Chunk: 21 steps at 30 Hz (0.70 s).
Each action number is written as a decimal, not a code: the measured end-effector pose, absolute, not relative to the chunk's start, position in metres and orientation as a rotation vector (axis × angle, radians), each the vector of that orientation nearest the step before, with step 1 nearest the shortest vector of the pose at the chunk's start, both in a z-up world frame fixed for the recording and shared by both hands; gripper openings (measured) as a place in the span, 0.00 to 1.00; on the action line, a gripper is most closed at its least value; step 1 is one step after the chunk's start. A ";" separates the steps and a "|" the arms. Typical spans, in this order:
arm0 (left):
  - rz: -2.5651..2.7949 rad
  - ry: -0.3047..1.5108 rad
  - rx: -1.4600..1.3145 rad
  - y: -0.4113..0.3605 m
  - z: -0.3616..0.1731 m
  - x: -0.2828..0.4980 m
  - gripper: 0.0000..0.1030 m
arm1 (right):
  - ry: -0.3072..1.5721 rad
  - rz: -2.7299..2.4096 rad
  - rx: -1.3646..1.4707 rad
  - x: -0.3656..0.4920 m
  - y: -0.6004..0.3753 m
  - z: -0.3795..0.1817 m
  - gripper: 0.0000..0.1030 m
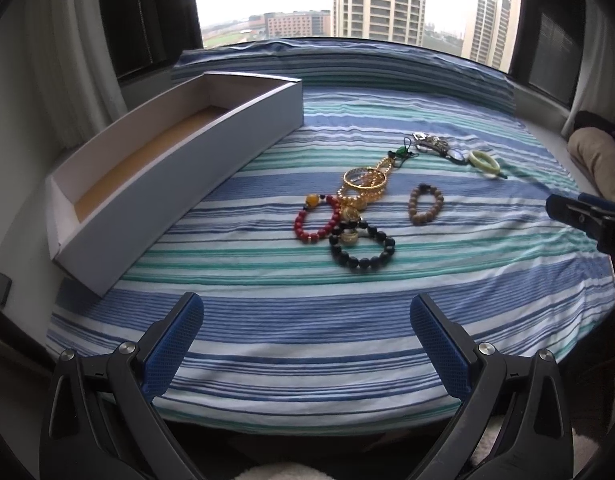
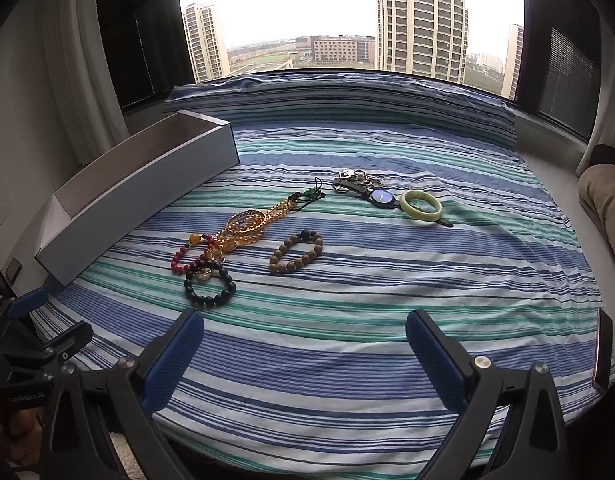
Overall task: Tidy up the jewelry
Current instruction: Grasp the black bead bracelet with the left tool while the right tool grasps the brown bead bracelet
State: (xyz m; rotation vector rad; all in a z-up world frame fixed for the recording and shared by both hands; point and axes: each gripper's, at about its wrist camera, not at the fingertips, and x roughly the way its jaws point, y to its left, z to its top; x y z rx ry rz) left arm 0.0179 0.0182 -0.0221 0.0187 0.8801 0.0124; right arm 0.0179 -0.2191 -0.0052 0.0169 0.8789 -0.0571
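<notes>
Jewelry lies on a striped cloth: a black bead bracelet (image 1: 362, 249) (image 2: 210, 288), a red bead bracelet (image 1: 316, 218) (image 2: 186, 257), gold bangles and chain (image 1: 365, 184) (image 2: 247, 226), a brown bead bracelet (image 1: 425, 203) (image 2: 295, 253), a watch (image 2: 381, 197) and a pale green bangle (image 1: 484, 163) (image 2: 420, 206). A long white box (image 1: 179, 168) (image 2: 139, 188) stands empty at the left. My left gripper (image 1: 305, 320) is open and empty, short of the black bracelet. My right gripper (image 2: 304, 332) is open and empty, short of the brown bracelet.
The striped cloth (image 1: 307, 340) (image 2: 427, 280) covers a window-side platform, with a folded ridge along the window. A beige cushion (image 2: 607, 196) lies at the right edge. The right gripper shows at the right in the left wrist view (image 1: 587, 216).
</notes>
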 end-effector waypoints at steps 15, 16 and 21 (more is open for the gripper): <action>-0.155 1.148 -0.123 0.032 -0.092 0.120 0.96 | 1.086 0.062 -0.049 0.137 -0.263 -0.068 1.00; -0.147 1.156 -0.123 0.028 -0.096 0.127 0.88 | 1.087 0.067 -0.038 0.137 -0.263 -0.070 1.00; -0.086 1.215 -0.088 0.007 -0.126 0.154 0.65 | 1.097 0.086 -0.022 0.127 -0.265 -0.078 1.00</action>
